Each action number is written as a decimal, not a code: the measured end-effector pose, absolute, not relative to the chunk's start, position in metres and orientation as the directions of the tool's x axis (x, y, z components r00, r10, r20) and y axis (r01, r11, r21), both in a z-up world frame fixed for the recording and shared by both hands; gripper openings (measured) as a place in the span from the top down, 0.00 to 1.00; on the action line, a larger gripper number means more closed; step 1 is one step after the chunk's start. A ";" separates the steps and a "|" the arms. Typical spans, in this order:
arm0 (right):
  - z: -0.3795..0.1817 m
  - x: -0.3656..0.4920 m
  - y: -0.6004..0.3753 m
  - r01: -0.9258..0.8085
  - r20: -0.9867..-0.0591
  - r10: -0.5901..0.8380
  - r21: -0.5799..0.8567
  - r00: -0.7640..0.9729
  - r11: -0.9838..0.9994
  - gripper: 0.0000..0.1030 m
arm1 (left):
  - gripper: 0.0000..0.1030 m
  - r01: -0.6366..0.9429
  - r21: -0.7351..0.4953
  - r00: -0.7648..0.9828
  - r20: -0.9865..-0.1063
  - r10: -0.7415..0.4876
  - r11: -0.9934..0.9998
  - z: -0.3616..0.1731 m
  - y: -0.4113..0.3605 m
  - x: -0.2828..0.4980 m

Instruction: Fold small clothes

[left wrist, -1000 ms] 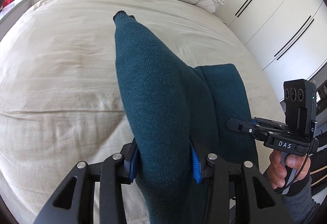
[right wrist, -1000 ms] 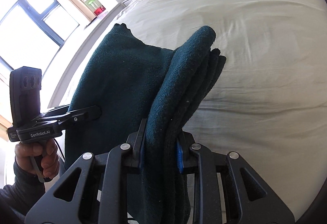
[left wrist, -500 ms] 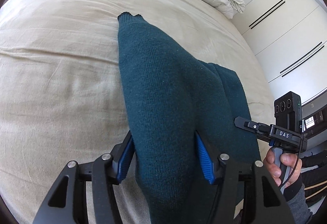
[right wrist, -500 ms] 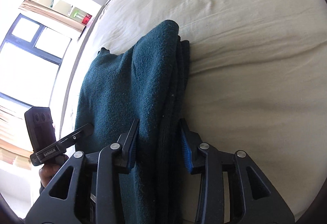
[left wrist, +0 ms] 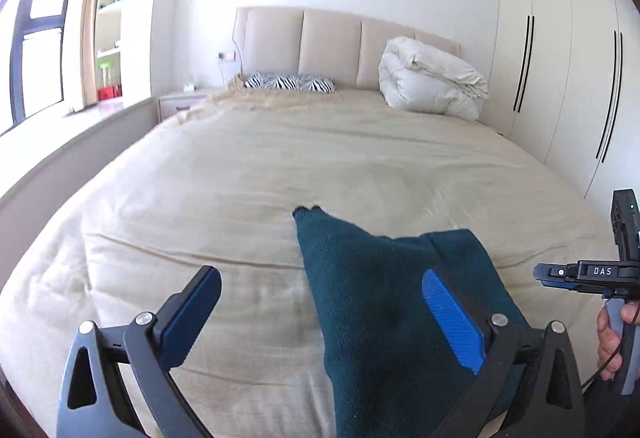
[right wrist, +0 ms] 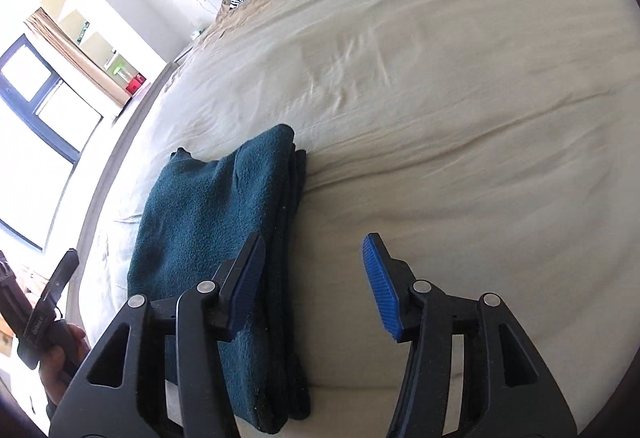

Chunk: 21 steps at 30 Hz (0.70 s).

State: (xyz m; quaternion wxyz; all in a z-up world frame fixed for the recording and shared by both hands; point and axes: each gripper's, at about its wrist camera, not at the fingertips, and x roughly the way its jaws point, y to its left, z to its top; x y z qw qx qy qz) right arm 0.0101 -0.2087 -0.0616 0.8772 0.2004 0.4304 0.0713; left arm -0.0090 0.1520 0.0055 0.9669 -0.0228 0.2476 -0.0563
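Note:
A dark teal knit garment [left wrist: 372, 294] lies folded on the beige bed [left wrist: 240, 178], near its front edge. My left gripper [left wrist: 322, 318] hovers over it with jaws opening wide. The cloth shows in the right half of the gap, and neither pad presses on it. In the right wrist view the folded garment [right wrist: 208, 222] lies left of centre. My right gripper [right wrist: 312, 278] has its jaws opening, its left finger over the cloth's right edge and bare sheet in the gap. Each gripper shows in the other's view, held by a hand: the right gripper [left wrist: 540, 274], the left gripper [right wrist: 68, 264].
A rolled white duvet [left wrist: 432, 82] and a zebra pillow [left wrist: 290, 82] sit by the headboard. White wardrobe doors [left wrist: 560, 78] run along the right side. A window [right wrist: 40, 118] and low ledge run along the left. Bare sheet [right wrist: 460, 118] stretches right of the garment.
Both grippers have let go of the garment and their jaws have spread. The cloth has dropped flat onto the bed. The left gripper has tipped up, bringing the headboard into view.

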 end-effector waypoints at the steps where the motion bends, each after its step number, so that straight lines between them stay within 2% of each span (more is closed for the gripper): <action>1: -0.047 0.001 -0.205 0.037 -0.707 0.256 0.371 0.659 0.928 0.44 | 0.00 0.085 -0.035 0.902 -0.422 -0.092 0.996 0.016 0.148 -0.022; 3: -0.015 -0.020 -0.200 0.008 -0.642 0.179 0.277 0.745 0.961 0.38 | 0.00 0.054 0.034 0.950 -0.311 -0.041 0.998 0.038 0.138 -0.045; 5: 0.017 -0.041 -0.188 -0.013 -0.546 0.119 0.195 0.829 0.981 0.26 | 0.00 0.016 0.096 0.978 -0.211 0.004 0.995 0.060 0.129 -0.063; 7: 0.048 -0.064 -0.179 -0.019 -0.422 0.075 0.135 0.904 0.991 0.05 | 0.00 -0.025 0.135 0.984 -0.172 0.048 0.991 0.083 0.118 -0.068; 8: 0.061 -0.075 -0.176 -0.010 -0.355 0.050 0.112 0.933 0.994 0.00 | 0.00 -0.048 0.150 0.984 -0.162 0.072 0.988 0.095 0.112 -0.068; 10: 0.090 -0.101 -0.174 0.001 -0.211 0.017 0.084 0.977 0.996 0.00 | 0.00 -0.148 0.201 0.979 -0.111 0.173 0.968 0.111 0.104 -0.082; 12: 0.113 -0.121 -0.178 -0.020 -0.122 0.030 0.081 0.992 0.996 0.00 | 0.00 -0.169 0.247 0.978 -0.079 0.194 0.954 0.123 0.099 -0.092; 14: 0.128 -0.130 -0.183 -0.050 -0.111 0.063 0.121 0.992 0.991 0.00 | 0.00 -0.129 0.244 0.975 -0.146 0.168 0.961 0.129 0.098 -0.086; 17: 0.134 -0.137 -0.192 -0.085 -0.124 0.117 0.236 0.985 0.968 0.00 | 0.00 -0.113 0.170 0.938 -0.307 0.162 0.979 0.119 0.106 -0.068; 19: 0.130 -0.137 -0.192 -0.061 -0.168 0.104 0.241 0.980 0.969 0.00 | 0.00 -0.135 0.146 0.885 -0.427 0.185 0.980 0.101 0.111 -0.051; 21: 0.119 -0.135 -0.188 -0.027 -0.214 0.072 0.208 0.974 0.978 0.00 | 0.00 -0.116 0.095 0.835 -0.530 0.149 0.989 0.078 0.114 -0.037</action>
